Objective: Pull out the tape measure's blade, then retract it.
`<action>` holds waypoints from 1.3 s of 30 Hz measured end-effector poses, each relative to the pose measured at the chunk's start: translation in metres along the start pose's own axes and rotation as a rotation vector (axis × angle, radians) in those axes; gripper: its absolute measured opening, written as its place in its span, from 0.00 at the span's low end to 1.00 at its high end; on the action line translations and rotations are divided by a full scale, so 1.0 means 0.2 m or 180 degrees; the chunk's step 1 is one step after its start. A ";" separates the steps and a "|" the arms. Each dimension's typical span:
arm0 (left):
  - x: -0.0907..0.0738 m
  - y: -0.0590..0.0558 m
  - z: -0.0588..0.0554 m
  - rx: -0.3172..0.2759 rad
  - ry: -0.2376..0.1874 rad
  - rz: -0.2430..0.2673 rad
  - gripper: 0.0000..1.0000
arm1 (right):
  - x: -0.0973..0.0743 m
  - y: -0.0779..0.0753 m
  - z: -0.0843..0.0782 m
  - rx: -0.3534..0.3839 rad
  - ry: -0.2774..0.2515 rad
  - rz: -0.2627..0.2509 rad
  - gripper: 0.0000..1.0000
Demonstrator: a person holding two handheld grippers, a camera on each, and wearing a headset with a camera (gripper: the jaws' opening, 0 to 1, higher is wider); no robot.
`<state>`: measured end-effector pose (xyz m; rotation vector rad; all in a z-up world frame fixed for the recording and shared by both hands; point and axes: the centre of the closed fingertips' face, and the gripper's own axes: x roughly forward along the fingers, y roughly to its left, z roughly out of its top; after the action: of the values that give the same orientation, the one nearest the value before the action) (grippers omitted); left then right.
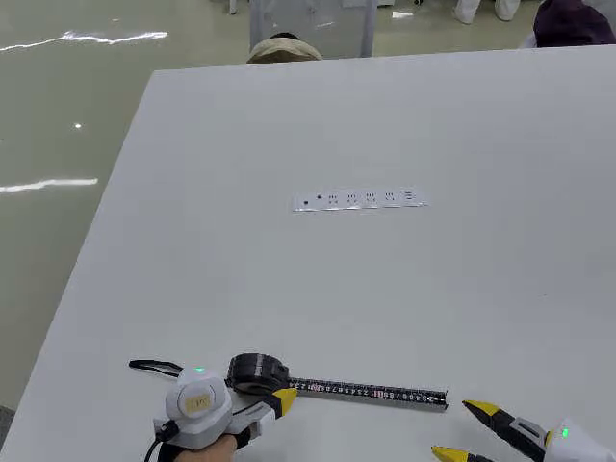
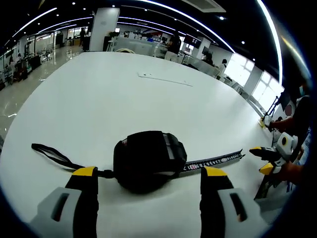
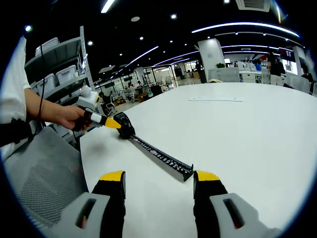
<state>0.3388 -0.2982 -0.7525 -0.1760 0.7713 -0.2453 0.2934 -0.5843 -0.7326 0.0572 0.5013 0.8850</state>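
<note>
A broad white tabletop (image 1: 385,289) in a large, open, ceiling-lit hall is seen in all three views, with a flat white socket strip (image 1: 358,199) set into its middle. Near the table's front edge a round black tape measure case (image 1: 258,372) is laid, and its dark printed blade (image 1: 371,393) is drawn out flat along the surface towards the right. A thin black wrist strap (image 1: 154,366) is trailed from the opposite side of the case.

In the head view the left gripper (image 1: 272,395) is placed just beside the case, but only one yellow tip can be made out there. In the left gripper view its jaws are shown spread wide, with the case lying between and just ahead of the tips. Whether either tip touches the case cannot be told.

The right gripper (image 1: 465,430) is likewise held wide apart near the blade's free end. In the right gripper view, the hooked end is seen just ahead of the gap between the jaws, apart from both.

A hand (image 3: 69,116) around the left gripper, metal shelving with storage boxes (image 3: 62,74) and a grey mesh surface (image 3: 44,173) beside the table are shown in the right gripper view.
</note>
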 end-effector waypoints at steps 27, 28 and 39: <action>0.07 0.00 0.00 -0.0037 0.0028 0.0066 0.83 | 0.06 -0.07 0.01 -0.0052 0.0082 0.0122 0.53; 0.07 0.00 0.00 -0.0049 0.0029 0.0067 0.82 | 0.07 -0.07 0.01 -0.0062 0.0091 0.0128 0.53; 0.09 0.01 0.01 -0.0070 0.0027 0.0120 0.83 | 0.09 -0.08 0.00 -0.0058 0.0127 0.0207 0.53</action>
<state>0.3530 -0.3007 -0.7641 -0.1812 0.7855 -0.2020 0.3152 -0.5814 -0.7434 0.0394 0.5309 0.9557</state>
